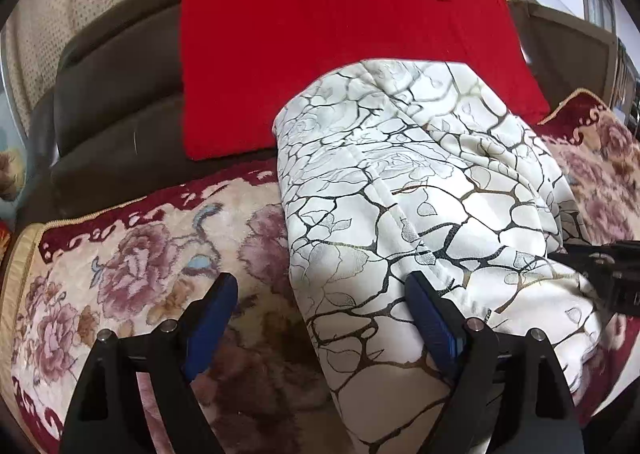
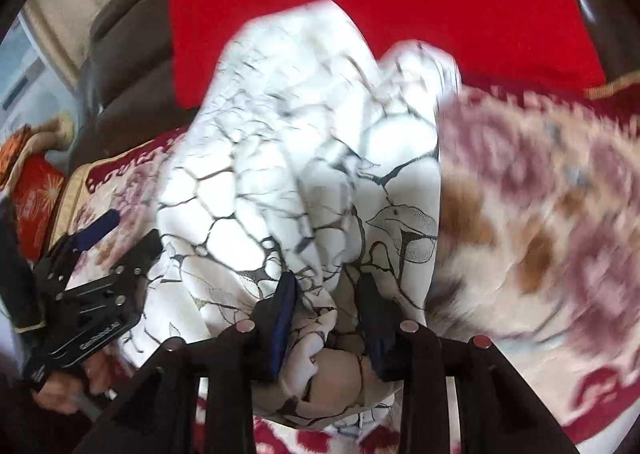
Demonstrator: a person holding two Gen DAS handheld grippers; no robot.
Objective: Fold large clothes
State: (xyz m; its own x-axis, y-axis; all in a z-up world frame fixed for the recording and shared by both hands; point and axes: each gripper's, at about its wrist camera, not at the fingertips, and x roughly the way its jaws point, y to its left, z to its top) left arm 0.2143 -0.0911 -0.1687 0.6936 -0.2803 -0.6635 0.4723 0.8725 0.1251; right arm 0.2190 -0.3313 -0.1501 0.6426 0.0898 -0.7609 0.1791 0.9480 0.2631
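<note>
Left gripper [image 1: 320,298] wide open over white garment [image 1: 420,194] edge; floral blanket [image 1: 120,254] beneath; red cloth [image 1: 320,54] behind.

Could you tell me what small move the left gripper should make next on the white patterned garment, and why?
Probably slide the left gripper over the near edge of the white patterned garment and close. Its jaws stand wide open, straddling that edge over the floral blanket, while the right gripper has bunched fabric between its fingers.

Dark sofa [image 1: 112,94] – seat covered by a floral plush throw [image 1: 132,274] with maroon border. White crackle-print garment [image 1: 420,182] lies bunched on the throw, reaching the back edge – red cloth [image 1: 320,54] drapes the backrest.
</note>
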